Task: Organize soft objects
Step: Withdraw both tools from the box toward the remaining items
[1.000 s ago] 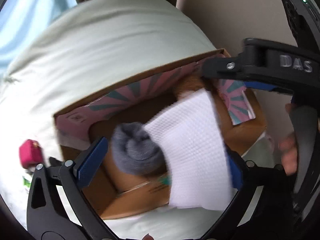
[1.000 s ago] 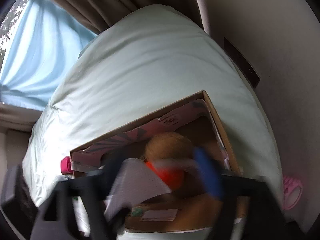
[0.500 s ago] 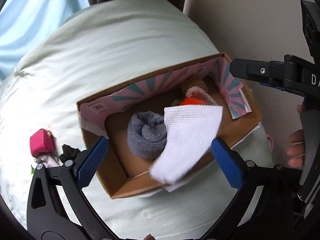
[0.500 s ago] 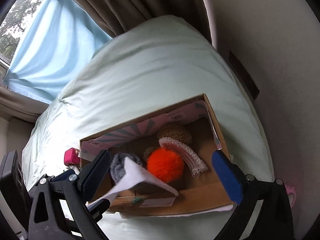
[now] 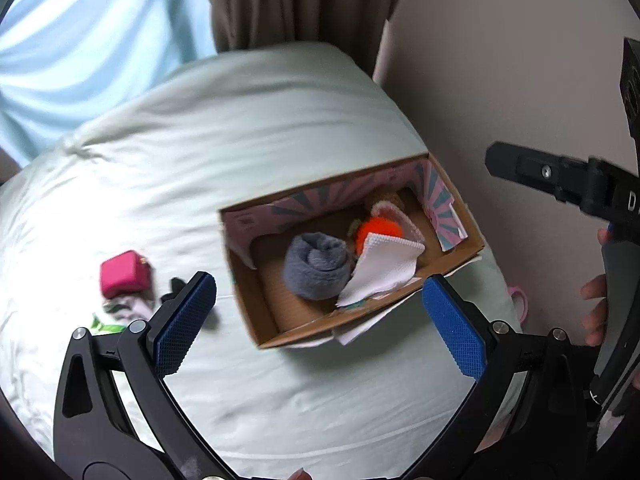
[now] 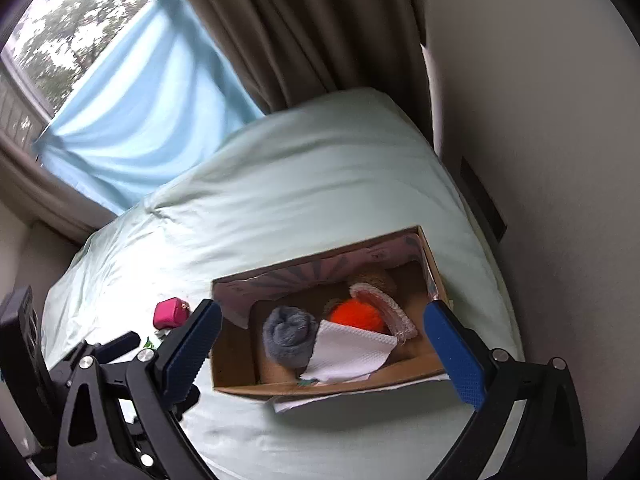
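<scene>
Left wrist view first: my left gripper [image 5: 320, 320] hangs spread wide with nothing between its blue pads, above the pale bedcover [image 5: 200, 160]. Low and left of that claw, just beyond its left finger, lies the pink pouch [image 5: 124, 273] with a small heap of other bits [image 5: 132, 308] beside it, too blurred for me to name; I judge these the things left to gather, and the left arm is plainly the nearer one. The pouch looks squarish, with no clear long axis. Farther on sits the cardboard box [image 5: 256, 312], its long side running from lower left to upper right. Inside, a rolled grey sock [image 5: 316, 266] lies toward the left, a white cloth [image 5: 384, 268] leans on the near wall, and an orange pompom [image 5: 376, 228] and a tan fuzzy thing sit behind. In the right wrist view, my right gripper [image 6: 328, 348] is likewise released and empty, over the box.
</scene>
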